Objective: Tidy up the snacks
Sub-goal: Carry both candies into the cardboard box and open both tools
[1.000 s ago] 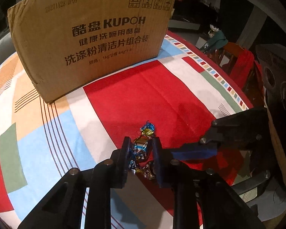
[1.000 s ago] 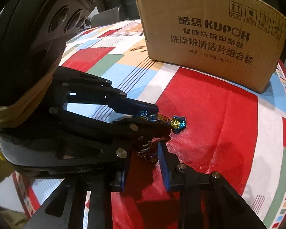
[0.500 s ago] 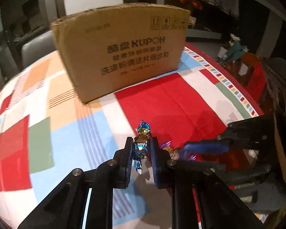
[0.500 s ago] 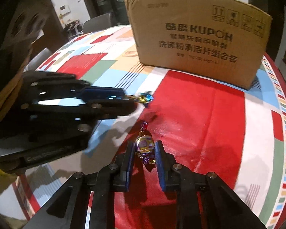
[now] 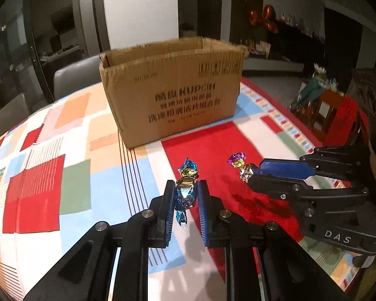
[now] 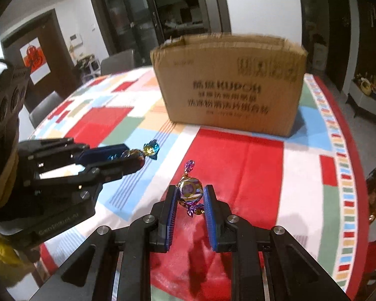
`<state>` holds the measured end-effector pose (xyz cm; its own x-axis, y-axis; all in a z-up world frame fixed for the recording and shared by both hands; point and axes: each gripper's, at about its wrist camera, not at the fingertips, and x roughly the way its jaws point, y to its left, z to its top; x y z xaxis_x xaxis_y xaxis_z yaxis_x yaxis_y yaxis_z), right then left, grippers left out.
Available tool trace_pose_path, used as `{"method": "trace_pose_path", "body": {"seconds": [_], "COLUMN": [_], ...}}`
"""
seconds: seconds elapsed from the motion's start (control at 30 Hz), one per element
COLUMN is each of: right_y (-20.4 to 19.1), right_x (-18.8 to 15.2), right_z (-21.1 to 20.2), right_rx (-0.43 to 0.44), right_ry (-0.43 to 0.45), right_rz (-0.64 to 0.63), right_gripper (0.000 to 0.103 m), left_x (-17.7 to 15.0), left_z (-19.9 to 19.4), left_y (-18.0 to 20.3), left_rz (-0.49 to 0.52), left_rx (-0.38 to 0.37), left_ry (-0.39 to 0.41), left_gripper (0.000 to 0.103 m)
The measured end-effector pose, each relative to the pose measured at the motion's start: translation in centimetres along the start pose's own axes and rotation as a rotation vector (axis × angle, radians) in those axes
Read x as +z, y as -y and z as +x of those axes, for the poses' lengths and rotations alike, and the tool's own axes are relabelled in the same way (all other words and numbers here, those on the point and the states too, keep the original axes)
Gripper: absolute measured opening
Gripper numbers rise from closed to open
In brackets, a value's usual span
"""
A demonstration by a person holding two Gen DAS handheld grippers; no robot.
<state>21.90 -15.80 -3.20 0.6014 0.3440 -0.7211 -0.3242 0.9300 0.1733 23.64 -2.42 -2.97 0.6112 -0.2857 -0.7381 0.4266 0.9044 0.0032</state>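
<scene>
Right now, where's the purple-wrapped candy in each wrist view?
Left wrist view: purple-wrapped candy sits right of centre, clamped at the tip of the right gripper reaching in from the right edge.
Right wrist view: low centre, held between that gripper's blue pads, above the red patch.
Shared landmark: the open cardboard box stands behind it in both.

"KUPOH" on cardboard box (image 5: 173, 92); "DAS" on right tongs (image 5: 248, 178).

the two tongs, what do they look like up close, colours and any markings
Both the left tongs and right tongs are matte black linkages with silver pivot bolts and ribbed blue pads. The right body reads "DAS" in pale letters; the left body carries faint lettering, too blurred to read.
</scene>
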Motion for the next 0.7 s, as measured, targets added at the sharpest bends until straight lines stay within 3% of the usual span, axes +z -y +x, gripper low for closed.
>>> {"method": "trace_pose_path", "body": {"seconds": [0.43, 0.7], "right_y": [0.4, 0.8], "right_x": [4.4, 7.4], "right_z": [-5.7, -8.2], "right_rx": [-0.024, -0.025], "right_ry": [0.195, 0.278], "right_rz": [0.031, 0.026], "right_gripper": [0.023, 0.023], "left_x": [4.6, 7.6], "left_z": [-5.2, -6.8], "left_y": [0.2, 0.4], "left_rz": [-0.056, -0.039], "left_rx": [0.038, 0.044], "left_ry": [0.163, 0.233], "left_gripper": [0.019, 0.019]}}
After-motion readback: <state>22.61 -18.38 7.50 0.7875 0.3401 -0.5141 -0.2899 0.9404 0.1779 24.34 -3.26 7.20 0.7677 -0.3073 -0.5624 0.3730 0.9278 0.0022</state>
